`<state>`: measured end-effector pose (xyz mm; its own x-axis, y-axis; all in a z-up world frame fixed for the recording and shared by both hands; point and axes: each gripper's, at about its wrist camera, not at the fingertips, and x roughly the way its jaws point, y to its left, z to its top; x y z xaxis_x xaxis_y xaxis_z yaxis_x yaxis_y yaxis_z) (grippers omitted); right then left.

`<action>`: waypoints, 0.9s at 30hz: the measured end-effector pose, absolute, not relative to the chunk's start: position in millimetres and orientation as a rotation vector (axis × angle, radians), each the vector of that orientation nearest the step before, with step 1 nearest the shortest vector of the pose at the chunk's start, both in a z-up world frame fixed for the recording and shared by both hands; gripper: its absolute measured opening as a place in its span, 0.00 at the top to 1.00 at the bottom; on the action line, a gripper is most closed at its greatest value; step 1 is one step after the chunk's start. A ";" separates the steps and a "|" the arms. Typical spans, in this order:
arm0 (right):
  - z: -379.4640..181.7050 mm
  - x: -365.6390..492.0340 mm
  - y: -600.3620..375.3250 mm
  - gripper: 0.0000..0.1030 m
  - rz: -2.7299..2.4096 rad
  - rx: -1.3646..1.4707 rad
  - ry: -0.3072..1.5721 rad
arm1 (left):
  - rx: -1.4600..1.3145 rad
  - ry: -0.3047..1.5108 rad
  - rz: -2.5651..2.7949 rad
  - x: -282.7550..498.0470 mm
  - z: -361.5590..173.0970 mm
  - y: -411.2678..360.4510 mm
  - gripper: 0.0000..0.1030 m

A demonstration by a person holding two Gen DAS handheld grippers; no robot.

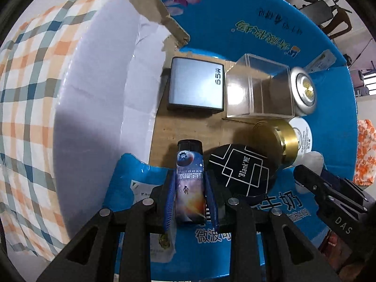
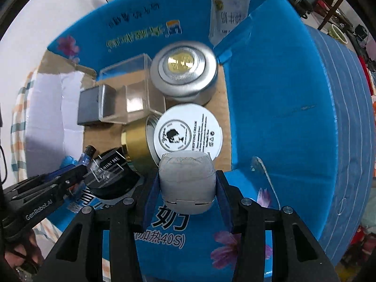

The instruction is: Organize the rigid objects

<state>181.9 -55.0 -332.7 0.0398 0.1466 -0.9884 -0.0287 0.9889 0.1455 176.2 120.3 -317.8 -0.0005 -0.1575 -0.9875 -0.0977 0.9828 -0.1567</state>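
While the left hand-held gripper (image 1: pixel 189 198) clamps a space-print bottle (image 1: pixel 190 185) low in its frame, only the right view shows the right hand-held gripper (image 2: pixel 187 183) gripping a grey case (image 2: pixel 186 183) above the blue box (image 2: pixel 277 117).

space-print bottle (image 1: pixel 190 188) and grey case (image 2: pixel 187 184) held upright over blue box (image 2: pixel 282 117).
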 end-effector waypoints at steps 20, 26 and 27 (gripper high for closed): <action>-319.9 178.2 -55.3 0.08 0.036 -0.023 1.463 | -0.053 1.466 0.065 165.8 -283.3 111.9 0.08; -306.3 169.9 -66.1 0.00 0.025 -0.011 1.450 | -0.055 1.456 0.071 166.5 -269.9 110.7 0.00; -301.2 168.4 -69.1 0.00 0.030 -0.006 1.447 | -0.054 1.451 0.073 167.4 -265.6 111.3 0.00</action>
<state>168.4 -69.1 -301.2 0.1235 0.0171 -0.9922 -0.0238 0.9996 0.0143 167.4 111.3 -265.6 0.1178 0.0168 -0.9929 -0.0826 0.9966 0.0071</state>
